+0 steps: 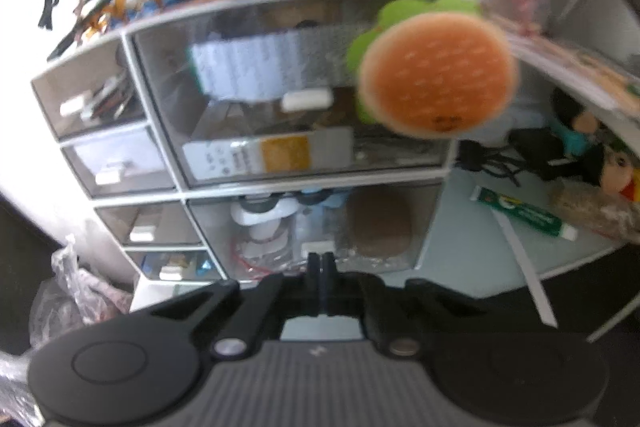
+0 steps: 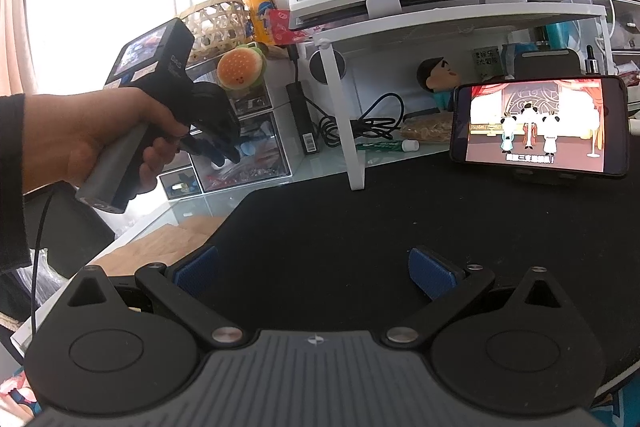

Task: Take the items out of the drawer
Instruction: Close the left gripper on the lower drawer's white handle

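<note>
White "D&G"-like lettering (image 2: pixel 175 59) on left tool (image 2: pixel 216 157)

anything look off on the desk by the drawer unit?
Burger plush hangs in front of the drawer unit, covering an upper drawer's right end. Toothpaste tube lies loose at an angle on the glass beside it. No spill or damage visible.

glass desk (image 2: pixel 192 205) has a black mat (image 2: pixel 360 227), clear drawer unit (image 1: pixel 248 131), white stand (image 2: pixel 400 23), phone (image 2: pixel 538 125) and green tube (image 1: pixel 524 213) on it

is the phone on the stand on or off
On: the phone sits sideways with its screen lit, showing a cartoon of panda figures on a red-curtained stage.
</note>
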`<move>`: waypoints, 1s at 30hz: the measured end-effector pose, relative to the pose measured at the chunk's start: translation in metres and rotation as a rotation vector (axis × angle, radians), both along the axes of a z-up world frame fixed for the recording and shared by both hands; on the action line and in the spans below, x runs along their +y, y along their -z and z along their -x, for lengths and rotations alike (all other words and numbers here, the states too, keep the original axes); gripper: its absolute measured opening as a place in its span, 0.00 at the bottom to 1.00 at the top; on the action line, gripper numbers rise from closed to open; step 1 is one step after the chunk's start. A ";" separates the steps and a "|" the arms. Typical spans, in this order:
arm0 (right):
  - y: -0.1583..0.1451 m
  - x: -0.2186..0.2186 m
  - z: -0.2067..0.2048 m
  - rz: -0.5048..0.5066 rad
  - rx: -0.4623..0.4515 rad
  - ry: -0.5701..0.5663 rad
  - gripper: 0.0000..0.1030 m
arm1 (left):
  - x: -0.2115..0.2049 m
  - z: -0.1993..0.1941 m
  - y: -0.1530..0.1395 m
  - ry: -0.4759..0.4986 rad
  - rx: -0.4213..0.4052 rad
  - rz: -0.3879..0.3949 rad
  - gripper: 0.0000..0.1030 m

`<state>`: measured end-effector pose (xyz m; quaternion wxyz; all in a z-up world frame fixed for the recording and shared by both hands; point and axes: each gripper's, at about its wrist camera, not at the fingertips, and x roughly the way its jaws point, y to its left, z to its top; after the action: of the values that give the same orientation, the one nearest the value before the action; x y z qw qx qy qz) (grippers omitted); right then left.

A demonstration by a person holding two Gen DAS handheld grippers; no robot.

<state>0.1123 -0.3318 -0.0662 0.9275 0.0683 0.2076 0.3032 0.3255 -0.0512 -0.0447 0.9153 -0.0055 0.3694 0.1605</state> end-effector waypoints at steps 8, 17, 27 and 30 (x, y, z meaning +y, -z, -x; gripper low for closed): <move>-0.001 -0.001 0.002 0.004 -0.001 0.001 1.00 | 0.003 0.007 -0.009 -0.016 -0.007 0.002 0.09; -0.001 0.000 0.003 0.007 0.001 -0.013 1.00 | -0.017 0.057 -0.047 -0.057 -0.025 0.045 0.20; 0.001 0.000 0.002 0.007 -0.001 -0.013 1.00 | -0.017 0.039 -0.039 -0.055 -0.027 0.030 0.25; 0.001 0.000 0.003 0.007 -0.002 -0.014 1.00 | -0.017 0.035 -0.038 -0.063 -0.017 0.039 0.20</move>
<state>0.1097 -0.3316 -0.0675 0.9258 0.0635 0.2083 0.3090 0.2904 -0.0680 -0.0072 0.9127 -0.0362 0.3642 0.1818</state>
